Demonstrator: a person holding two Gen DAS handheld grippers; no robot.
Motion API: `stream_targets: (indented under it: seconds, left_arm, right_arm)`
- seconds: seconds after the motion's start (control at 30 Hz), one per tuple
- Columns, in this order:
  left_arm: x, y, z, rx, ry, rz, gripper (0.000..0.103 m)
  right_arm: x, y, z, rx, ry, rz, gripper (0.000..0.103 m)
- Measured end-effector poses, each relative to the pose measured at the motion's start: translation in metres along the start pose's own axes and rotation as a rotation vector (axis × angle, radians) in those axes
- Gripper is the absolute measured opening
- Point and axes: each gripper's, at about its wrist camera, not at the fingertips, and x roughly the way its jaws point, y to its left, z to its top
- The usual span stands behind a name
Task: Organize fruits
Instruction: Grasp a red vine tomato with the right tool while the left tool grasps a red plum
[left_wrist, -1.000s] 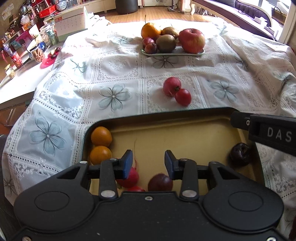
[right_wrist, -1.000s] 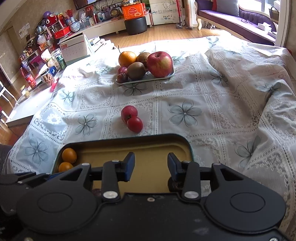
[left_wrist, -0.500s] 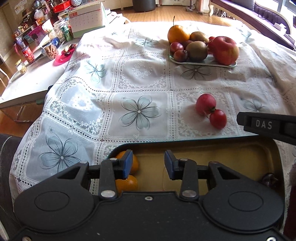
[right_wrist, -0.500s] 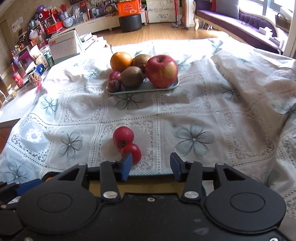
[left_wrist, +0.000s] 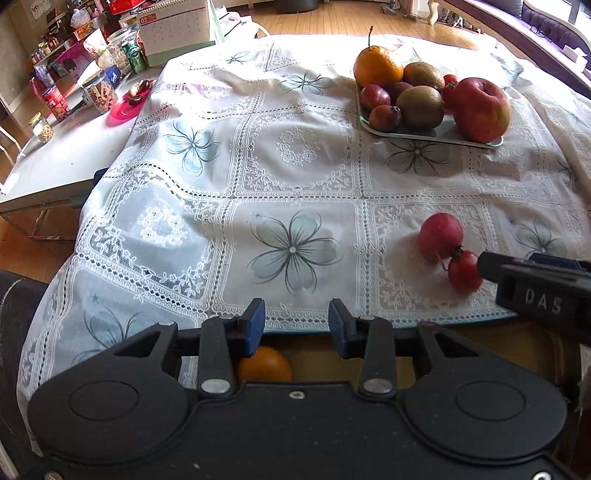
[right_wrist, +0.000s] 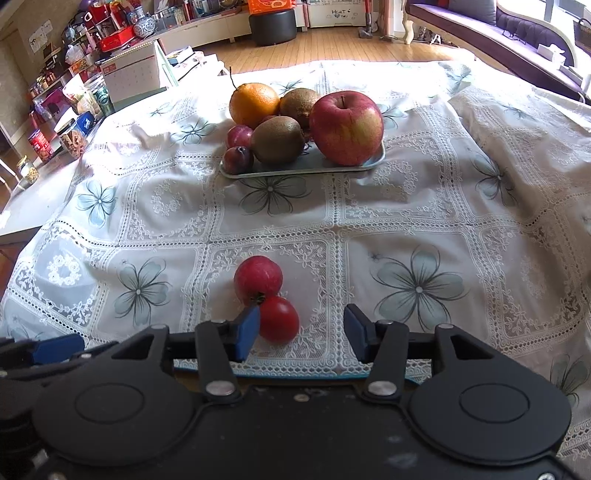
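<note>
Partly done: one orange (left_wrist: 265, 363) already in the brown tray (left_wrist: 480, 343), two red fruits (right_wrist: 266, 295) loose on the bench, right gripper (right_wrist: 300, 332) and left gripper (left_wrist: 296, 325) both open, empty.

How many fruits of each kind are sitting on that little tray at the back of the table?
Counting what shows on the tray:
Orange: 1
Apple: 1
Kiwis: 2
Plums: 2 clearly seen; small reddish fruits behind the kiwis are too hidden to count
Total: 6 clearly visible
</note>
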Motion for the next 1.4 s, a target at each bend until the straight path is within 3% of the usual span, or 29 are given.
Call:
stream_targets:
  seconds: [0.27,0.47,0.5,0.53,0.57,0.73,1.1,1.4]
  left_arm:
    - [0.019,0.008,0.016,-0.03,0.051,-0.037,0.047]
    - [0.023,0.005,0.023,-0.022,0.049,-0.081,0.047]
    - [0.024,0.004,0.025,-0.019,0.048,-0.091,0.047]
    - [0.025,0.002,0.026,-0.017,0.049,-0.099,0.047]
    - [0.026,0.0,0.027,-0.015,0.052,-0.104,0.047]
    - [0.026,-0.013,0.032,0.016,0.04,-0.141,0.047]
    - [0.018,-0.059,0.052,0.132,-0.035,-0.208,0.048]
    - [0.029,-0.088,0.047,0.202,-0.023,-0.265,0.048]
  right_arm:
    - [0.024,0.015,-0.002,-0.041,0.025,0.01,0.057]
    - [0.044,0.019,-0.007,-0.058,0.027,-0.045,0.056]
    - [0.045,0.019,-0.009,-0.062,0.02,-0.051,0.052]
    - [0.045,0.019,-0.011,-0.066,0.011,-0.042,0.037]
    - [0.044,0.02,-0.012,-0.075,0.009,-0.022,0.034]
    - [0.032,0.015,-0.012,-0.076,-0.02,-0.031,0.034]
    - [-0.032,-0.05,-0.012,0.111,-0.102,-0.015,0.034]
    - [-0.055,-0.067,-0.035,0.15,-0.113,0.022,0.035]
